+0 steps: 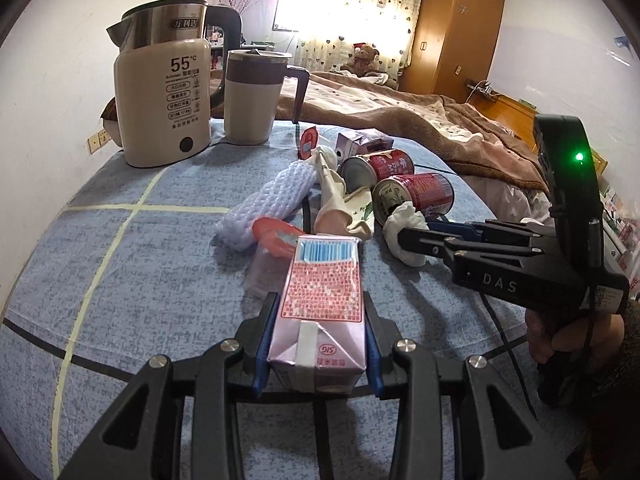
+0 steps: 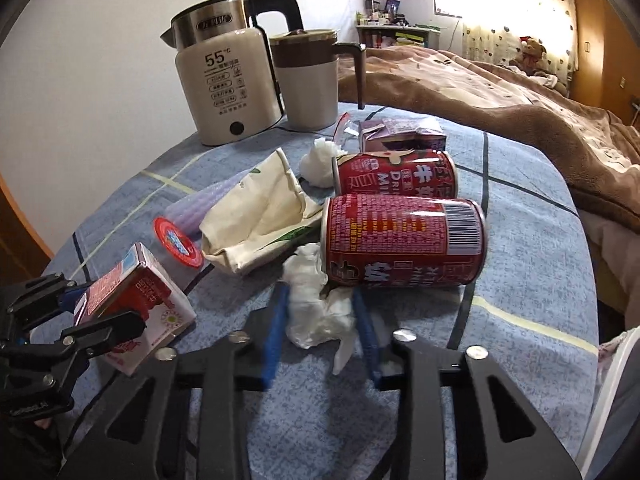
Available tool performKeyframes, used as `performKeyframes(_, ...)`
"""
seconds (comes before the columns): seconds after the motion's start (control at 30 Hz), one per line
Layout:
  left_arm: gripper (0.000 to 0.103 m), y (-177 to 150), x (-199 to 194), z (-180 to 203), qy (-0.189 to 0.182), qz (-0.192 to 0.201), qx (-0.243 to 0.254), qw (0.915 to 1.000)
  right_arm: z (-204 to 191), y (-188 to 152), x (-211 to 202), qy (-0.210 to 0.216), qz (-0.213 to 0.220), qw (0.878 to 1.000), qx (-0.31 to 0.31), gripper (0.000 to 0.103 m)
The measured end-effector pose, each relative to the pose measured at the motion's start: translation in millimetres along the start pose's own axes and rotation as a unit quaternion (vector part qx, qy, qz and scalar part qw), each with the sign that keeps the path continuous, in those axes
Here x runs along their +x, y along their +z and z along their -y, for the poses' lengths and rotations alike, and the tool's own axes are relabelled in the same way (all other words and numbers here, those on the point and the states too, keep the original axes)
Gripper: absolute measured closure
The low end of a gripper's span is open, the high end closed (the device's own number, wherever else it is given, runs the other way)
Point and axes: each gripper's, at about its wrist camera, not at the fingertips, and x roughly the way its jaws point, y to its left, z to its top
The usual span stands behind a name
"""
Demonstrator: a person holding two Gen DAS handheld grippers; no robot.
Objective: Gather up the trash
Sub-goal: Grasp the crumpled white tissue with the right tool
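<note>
A bedroom surface under a blue checked cloth [image 1: 132, 280] carries litter at frame centre. The left hand-held gripper [image 1: 318, 344] pinches a pink milk carton [image 1: 320, 300]; the right hand-held gripper [image 2: 320, 320] pinches a crumpled tissue [image 2: 316, 308] touching a red can [image 2: 404, 240]. The soft tissue could tear or slip, and lifting it may roll that can.

Kettle [image 1: 162, 92] in front of me reads "55°C", Chinese lines below too small to make out. Carton [image 1: 318, 292] in my left tongs shows "SIG" upside down. My right gripper [image 1: 404, 240] body says "DAS". Near can [image 2: 404, 240]: "DRINK", barcode. Far can [image 2: 396, 172]: "DRI", "MI".
</note>
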Motion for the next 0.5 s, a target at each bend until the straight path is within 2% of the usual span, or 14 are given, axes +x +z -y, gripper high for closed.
performKeyframes(0.1,0.064,0,-2,2,-0.001,0.001,0.002,1.0,-1,-2,-4,0.003,0.003,1.0,-0.001,0.086)
performKeyframes(0.4,0.064,2,-6,13,-0.003,0.006,0.012,0.9999,1,-11,-25,0.012,0.018,1.0,0.01,0.088)
performKeyframes(0.5,0.064,1,-1,18,-0.012,-0.01,0.021,0.9997,5,-15,-36,0.013,0.026,0.999,0.018,0.088)
